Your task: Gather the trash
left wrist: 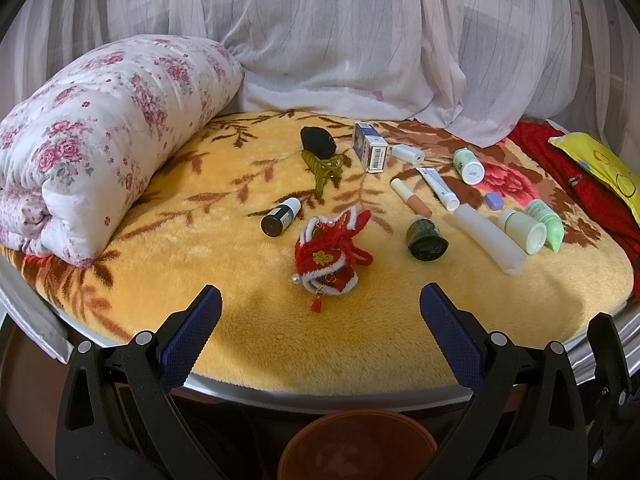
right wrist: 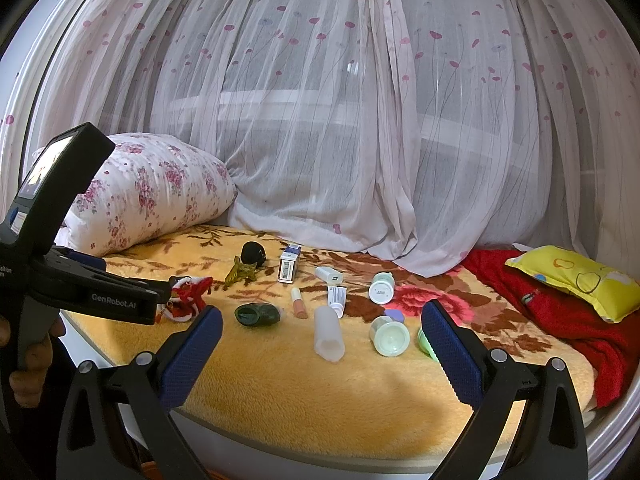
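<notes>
**Both claws spread above a cluttered bed**

Left claw (left wrist: 320,320) hangs with its blue-padded jaws spread wide and nothing between them, above the near edge of the bed. Right claw (right wrist: 322,344) is likewise spread and empty, poised over the same edge further right; in its view the left tool's black body shows at the left, gripped by a hand (right wrist: 28,364).

Beneath them lies a plush yellow blanket (left wrist: 248,344) with brown leaf patterns and a red flower. Scattered on it, ahead of the left claw, are a red knitted pouch (left wrist: 328,256), a dark small bottle (left wrist: 280,217), a dark green jar (left wrist: 426,238) on its side and an olive hair clip (left wrist: 323,168) touching a black round object (left wrist: 318,142). Further back lies a blue-and-white carton (left wrist: 370,146). To the right are a white tube (left wrist: 438,186), a peach lip gloss (left wrist: 412,199), a long translucent bottle (left wrist: 492,238) and pale green bottles (left wrist: 528,228), all lying down.

A rolled floral quilt (left wrist: 92,140) sits on the left of the bed. A red cloth (left wrist: 580,188) and a yellow pillow (left wrist: 600,168) lie on the right. Sheer white curtains (right wrist: 340,100) with pink petals hang behind the bed. Below the bed's edge, a brown round bin (left wrist: 358,448) stands between the left claw's arms.
</notes>
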`<state>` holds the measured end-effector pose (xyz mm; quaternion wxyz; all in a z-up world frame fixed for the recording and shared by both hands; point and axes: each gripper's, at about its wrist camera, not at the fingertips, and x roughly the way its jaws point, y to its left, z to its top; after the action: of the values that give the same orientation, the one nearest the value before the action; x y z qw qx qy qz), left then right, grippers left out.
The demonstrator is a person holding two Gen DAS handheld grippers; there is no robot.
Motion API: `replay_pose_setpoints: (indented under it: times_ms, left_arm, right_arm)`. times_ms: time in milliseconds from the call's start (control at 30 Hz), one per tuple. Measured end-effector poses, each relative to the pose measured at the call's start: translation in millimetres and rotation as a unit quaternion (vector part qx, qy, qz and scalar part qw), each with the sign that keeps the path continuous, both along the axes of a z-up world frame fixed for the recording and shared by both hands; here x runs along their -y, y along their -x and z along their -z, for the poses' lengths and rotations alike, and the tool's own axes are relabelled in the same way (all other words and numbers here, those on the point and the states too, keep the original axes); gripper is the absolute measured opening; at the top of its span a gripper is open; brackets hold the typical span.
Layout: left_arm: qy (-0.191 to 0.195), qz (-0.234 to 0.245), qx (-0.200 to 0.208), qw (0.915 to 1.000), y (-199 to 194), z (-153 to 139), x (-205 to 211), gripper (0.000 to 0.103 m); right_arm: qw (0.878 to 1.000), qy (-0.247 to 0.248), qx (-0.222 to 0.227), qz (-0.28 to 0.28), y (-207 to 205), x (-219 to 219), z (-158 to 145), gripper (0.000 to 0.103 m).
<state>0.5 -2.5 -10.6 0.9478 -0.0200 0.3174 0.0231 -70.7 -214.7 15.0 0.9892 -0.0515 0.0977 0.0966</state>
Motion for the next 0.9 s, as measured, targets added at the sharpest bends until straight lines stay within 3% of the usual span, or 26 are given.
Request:
replay_pose_setpoints:
  times_ms: [900]
  left_arm:
    - [0.000,-0.002,0.000,1.0000,0.0,1.9,-2.4,0.097]
  right_arm:
    - [1.000,-0.002,-0.002,0.001,1.7,1.0,1.2,0.098]
